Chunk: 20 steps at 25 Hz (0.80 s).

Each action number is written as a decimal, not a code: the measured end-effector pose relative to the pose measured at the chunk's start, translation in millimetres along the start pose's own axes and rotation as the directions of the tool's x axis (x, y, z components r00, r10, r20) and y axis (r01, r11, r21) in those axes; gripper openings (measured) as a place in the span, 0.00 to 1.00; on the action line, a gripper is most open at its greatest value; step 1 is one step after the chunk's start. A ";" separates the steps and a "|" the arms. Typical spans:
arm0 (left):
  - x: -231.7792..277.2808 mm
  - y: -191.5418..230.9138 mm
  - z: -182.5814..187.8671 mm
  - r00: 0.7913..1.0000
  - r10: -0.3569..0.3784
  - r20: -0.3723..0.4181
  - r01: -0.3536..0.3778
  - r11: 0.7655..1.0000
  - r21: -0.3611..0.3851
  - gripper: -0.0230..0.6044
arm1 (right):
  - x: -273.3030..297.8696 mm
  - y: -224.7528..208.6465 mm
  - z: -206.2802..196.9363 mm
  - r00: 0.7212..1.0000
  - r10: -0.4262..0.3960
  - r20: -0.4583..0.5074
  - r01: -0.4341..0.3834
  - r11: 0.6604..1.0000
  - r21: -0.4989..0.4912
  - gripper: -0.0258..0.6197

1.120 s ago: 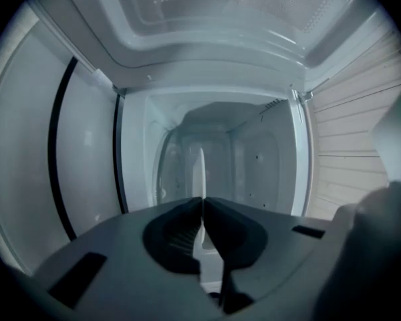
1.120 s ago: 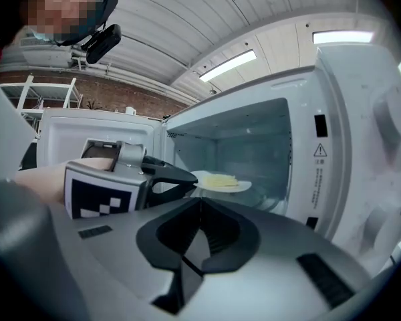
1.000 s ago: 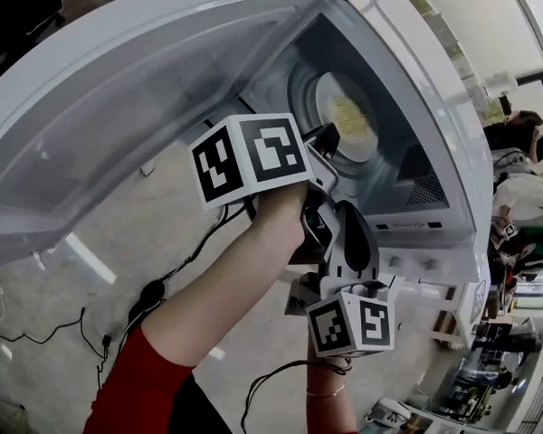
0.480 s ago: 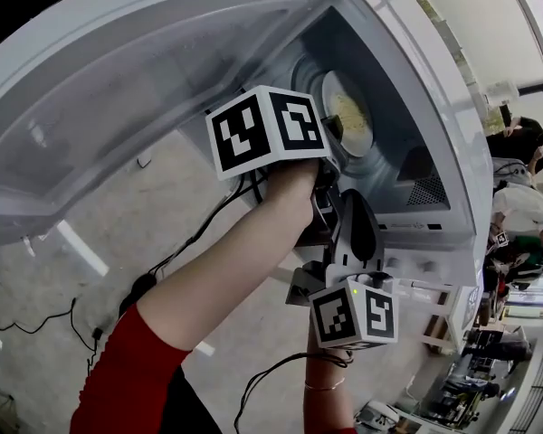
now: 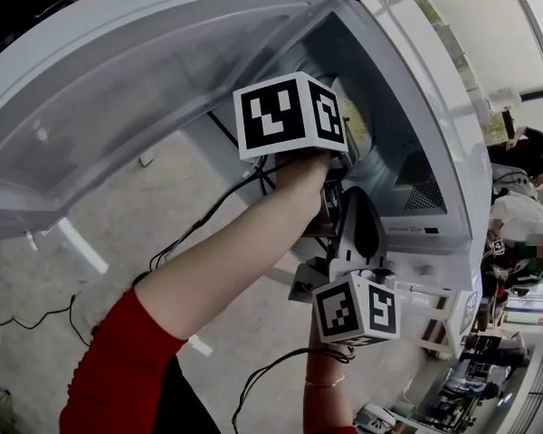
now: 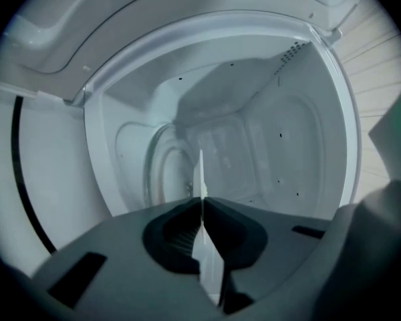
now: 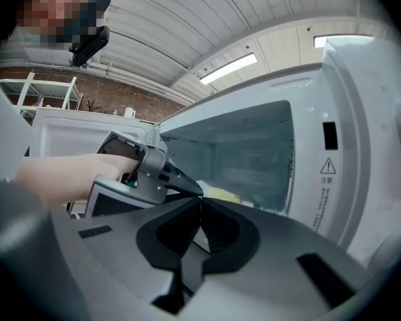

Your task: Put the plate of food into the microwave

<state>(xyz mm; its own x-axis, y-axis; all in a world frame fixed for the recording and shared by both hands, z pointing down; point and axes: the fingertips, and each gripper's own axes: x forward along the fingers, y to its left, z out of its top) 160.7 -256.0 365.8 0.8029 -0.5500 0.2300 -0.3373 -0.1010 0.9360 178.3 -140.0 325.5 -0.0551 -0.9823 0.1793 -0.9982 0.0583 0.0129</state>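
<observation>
The white microwave (image 5: 434, 125) stands with its door (image 5: 118, 89) swung wide. A white plate of yellowish food (image 5: 356, 120) is inside the cavity, half hidden behind my left gripper's marker cube (image 5: 290, 111). My left gripper (image 6: 202, 202) is shut on the plate's thin rim (image 6: 202, 172), seen edge-on, with the glass turntable (image 6: 162, 172) just beyond. In the right gripper view the food (image 7: 220, 194) shows past the left gripper's tip (image 7: 186, 187). My right gripper (image 7: 200, 202) is shut on nothing and waits just outside the opening, below the left one (image 5: 342, 199).
The cavity walls (image 6: 274, 139) close in around the plate. The open door lies to the left of my arm (image 5: 217, 278). Cables (image 5: 190, 233) trail over the floor below. People (image 5: 525, 224) sit in the background at the right.
My left gripper has carried the plate deeper into the microwave, up and to the right. Its cube now covers most of the plate. The right gripper has barely moved.
</observation>
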 end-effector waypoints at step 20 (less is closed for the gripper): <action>0.6 7.9 16.9 0.978 0.209 0.024 -0.203 0.903 0.378 0.12 | 11.1 8.2 21.7 1.000 0.012 0.009 -0.012 1.000 -0.013 0.06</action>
<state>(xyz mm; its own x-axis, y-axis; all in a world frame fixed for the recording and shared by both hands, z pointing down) 150.2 -271.1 368.8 0.7024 -0.5787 0.4144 -0.6532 -0.2930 0.6982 169.0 -154.2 306.3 -0.0672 -0.9830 0.1709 -0.9971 0.0722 0.0232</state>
